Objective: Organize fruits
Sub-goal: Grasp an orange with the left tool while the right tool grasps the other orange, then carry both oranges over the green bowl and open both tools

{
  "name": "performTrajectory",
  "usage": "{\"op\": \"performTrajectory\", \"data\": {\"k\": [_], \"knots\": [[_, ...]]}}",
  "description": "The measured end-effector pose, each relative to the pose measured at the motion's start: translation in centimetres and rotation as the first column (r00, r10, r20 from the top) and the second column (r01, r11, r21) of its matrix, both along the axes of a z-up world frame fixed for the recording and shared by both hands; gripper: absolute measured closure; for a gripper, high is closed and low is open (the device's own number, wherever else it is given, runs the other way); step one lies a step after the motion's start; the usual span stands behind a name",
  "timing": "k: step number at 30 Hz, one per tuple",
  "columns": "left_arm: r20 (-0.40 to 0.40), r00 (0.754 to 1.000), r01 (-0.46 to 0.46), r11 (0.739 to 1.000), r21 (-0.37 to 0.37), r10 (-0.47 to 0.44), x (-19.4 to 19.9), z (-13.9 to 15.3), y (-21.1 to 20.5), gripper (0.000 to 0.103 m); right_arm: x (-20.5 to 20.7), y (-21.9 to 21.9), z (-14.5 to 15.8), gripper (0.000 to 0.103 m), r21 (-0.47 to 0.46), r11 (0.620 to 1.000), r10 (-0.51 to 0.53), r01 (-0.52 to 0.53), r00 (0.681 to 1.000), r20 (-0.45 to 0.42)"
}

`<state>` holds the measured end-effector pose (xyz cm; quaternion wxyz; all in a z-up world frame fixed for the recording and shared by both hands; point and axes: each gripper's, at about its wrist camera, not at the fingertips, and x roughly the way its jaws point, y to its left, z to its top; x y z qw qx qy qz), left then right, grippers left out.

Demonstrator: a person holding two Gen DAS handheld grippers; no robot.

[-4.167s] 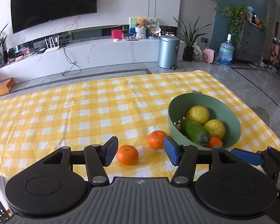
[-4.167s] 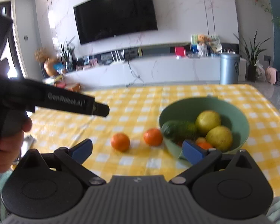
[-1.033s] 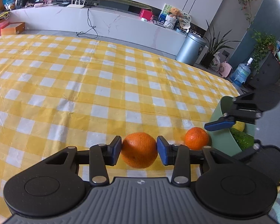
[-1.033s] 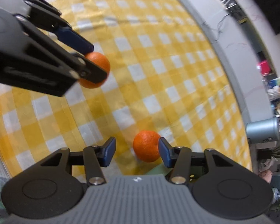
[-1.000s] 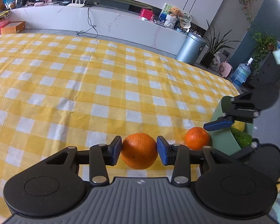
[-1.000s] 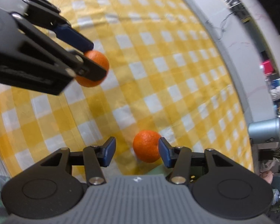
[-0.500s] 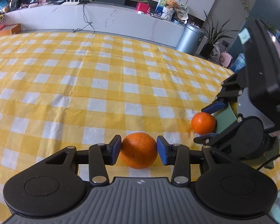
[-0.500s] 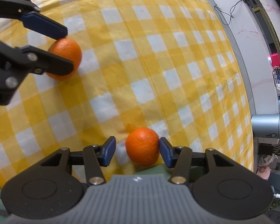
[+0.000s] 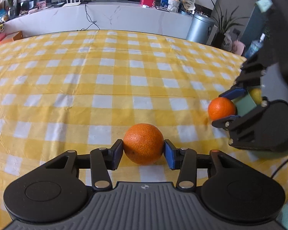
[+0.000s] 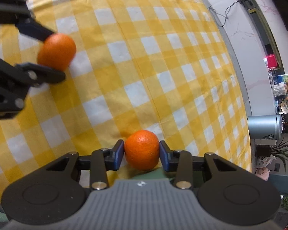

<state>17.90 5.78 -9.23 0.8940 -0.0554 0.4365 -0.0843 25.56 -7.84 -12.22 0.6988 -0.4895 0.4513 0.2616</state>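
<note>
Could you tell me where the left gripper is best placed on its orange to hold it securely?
Across its widest middle, coming in level from the near side. The orange is round, so the left gripper pads sit flat on opposite flanks, as now.

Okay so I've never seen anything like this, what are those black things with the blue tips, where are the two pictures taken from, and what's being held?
These are two hand-held grabbing tools, one in each of a person's hands, each with a camera looking forward along its two blue-padded fingers. One picture comes from the left tool, the other from the right.

The left gripper is closed on the first orange. The right gripper is closed on the second orange. Each tool also shows in the other's picture.

Under them is a yellow checked tablecloth. Behind the right tool a green bowl with a yellow fruit peeks out.
</note>
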Motion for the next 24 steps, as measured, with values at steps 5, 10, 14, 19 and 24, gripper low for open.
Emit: {"op": "performTrajectory", "data": {"k": [5, 10, 14, 19, 24], "knots": [[0.017, 1.0, 0.002, 1.0, 0.01, -0.003, -0.2, 0.1, -0.2, 0.053, -1.5, -0.2, 2.5, 0.067, 0.085, 0.996, -0.021, 0.018, 0.999, 0.033], [0.064, 0.998, 0.015, 1.0, -0.01, -0.015, -1.1, 1.1, -0.3, 0.053, -3.3, -1.1, 5.7, 0.067, 0.216, 0.975, -0.077, 0.06, 0.994, 0.072], [0.098, 0.995, 0.033, 0.996, -0.077, -0.026, -2.1, 2.5, 0.0, 0.053, -5.3, -2.5, 8.3, 0.067, 0.31, 0.947, -0.131, 0.086, 0.983, 0.129], [0.129, 0.991, 0.054, 0.984, -0.17, -0.032, -3.2, 4.5, 0.1, 0.053, -7.7, -5.9, 11.1, 0.067, 0.462, 0.871, -0.264, 0.166, 0.952, 0.156], [0.142, 0.989, 0.073, 0.976, -0.208, -0.043, -3.8, 6.7, -0.7, 0.053, -9.8, -10.4, 12.4, 0.067, 0.597, 0.762, -0.408, 0.249, 0.902, 0.144]]}}
